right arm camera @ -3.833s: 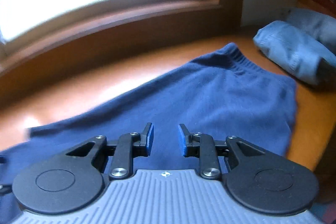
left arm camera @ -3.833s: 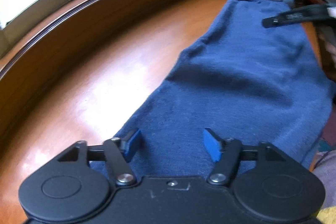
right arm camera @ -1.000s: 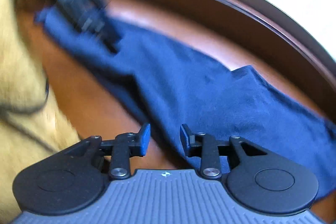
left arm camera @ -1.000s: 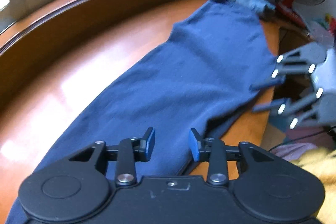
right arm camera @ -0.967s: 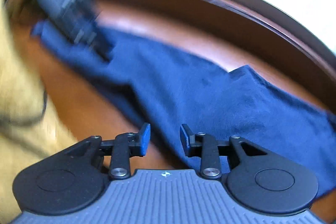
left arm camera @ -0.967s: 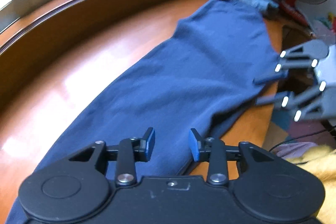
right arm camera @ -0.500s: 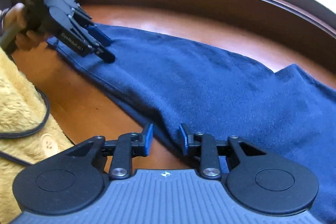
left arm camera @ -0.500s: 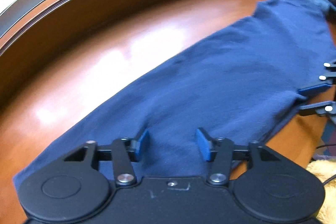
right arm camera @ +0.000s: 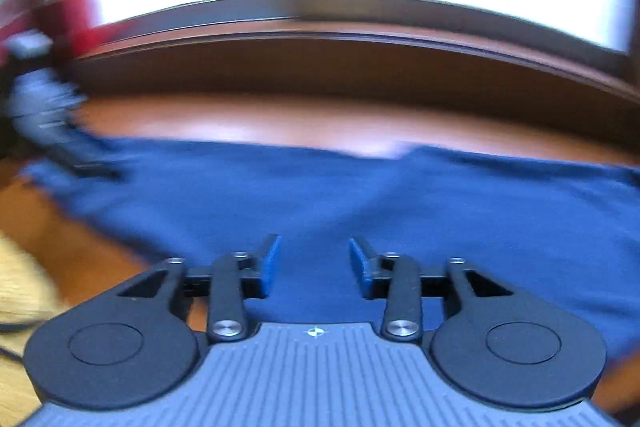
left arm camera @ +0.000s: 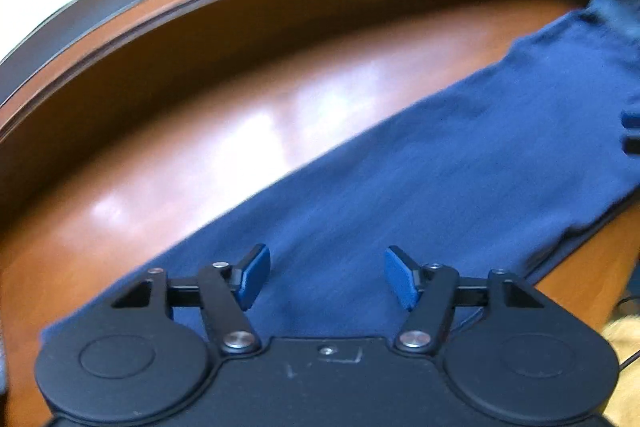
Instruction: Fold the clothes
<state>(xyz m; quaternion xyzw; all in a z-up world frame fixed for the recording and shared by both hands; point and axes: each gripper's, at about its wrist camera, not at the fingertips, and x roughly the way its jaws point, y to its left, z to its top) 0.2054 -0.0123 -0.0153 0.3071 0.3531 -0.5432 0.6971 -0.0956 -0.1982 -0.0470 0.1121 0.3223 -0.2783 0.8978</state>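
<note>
Lying stretched along the wooden bench (left arm camera: 248,115) beside the window sill is the long navy garment (left arm camera: 440,167), its near edge hanging close to the bench's front. The left gripper (left arm camera: 326,277) and right gripper (right arm camera: 314,261), jaws just opened, are hovering spread over cloth, pinching nothing. Both views are blurring: closing now is risking catching only 1 layer, or dragging the garment off the front.
</note>
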